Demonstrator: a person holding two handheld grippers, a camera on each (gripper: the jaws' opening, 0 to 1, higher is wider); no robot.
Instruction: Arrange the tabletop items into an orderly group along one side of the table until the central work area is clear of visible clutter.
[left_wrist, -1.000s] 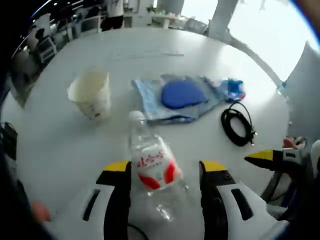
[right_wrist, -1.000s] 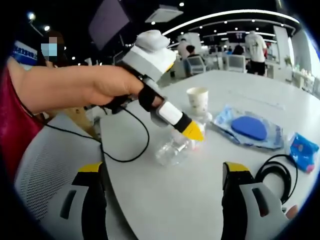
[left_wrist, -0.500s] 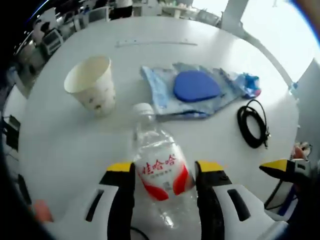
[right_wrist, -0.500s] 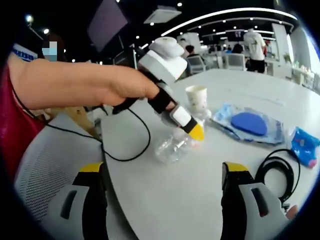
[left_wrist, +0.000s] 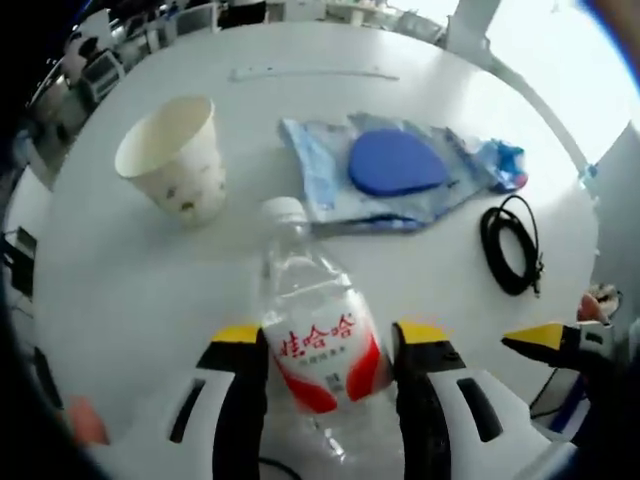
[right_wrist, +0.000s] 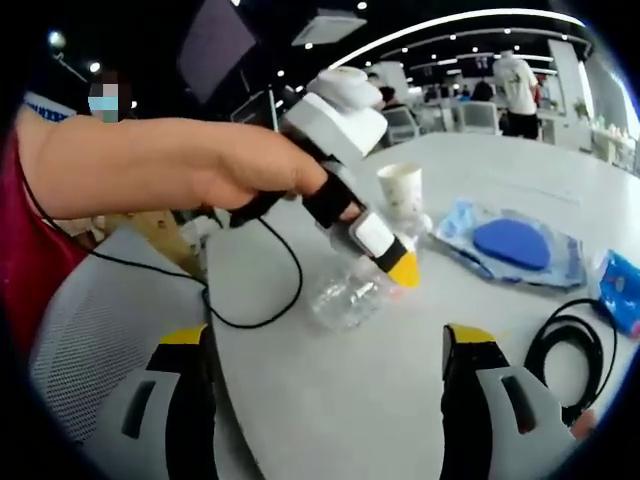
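Gripping clear bottle (left_wrist: 318, 345) w/ left hand-held gripper (left_wrist: 322, 350); right hand-held gripper (right_wrist: 325, 345) wide; paper cup (left_wrist: 172, 158) upright, inside unseen

Clear glossy plastic bottle (left_wrist: 318, 340), matt paper cup (left_wrist: 175, 160), smooth white table (left_wrist: 130, 290)

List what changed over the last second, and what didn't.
The left tool closed in around the lying water bottle, its jaws now against the red label; whether they clamp it is unclear. The right tool stayed open and back from the items. The paper cup, blue pouch and coiled black cable kept their places on the white table.
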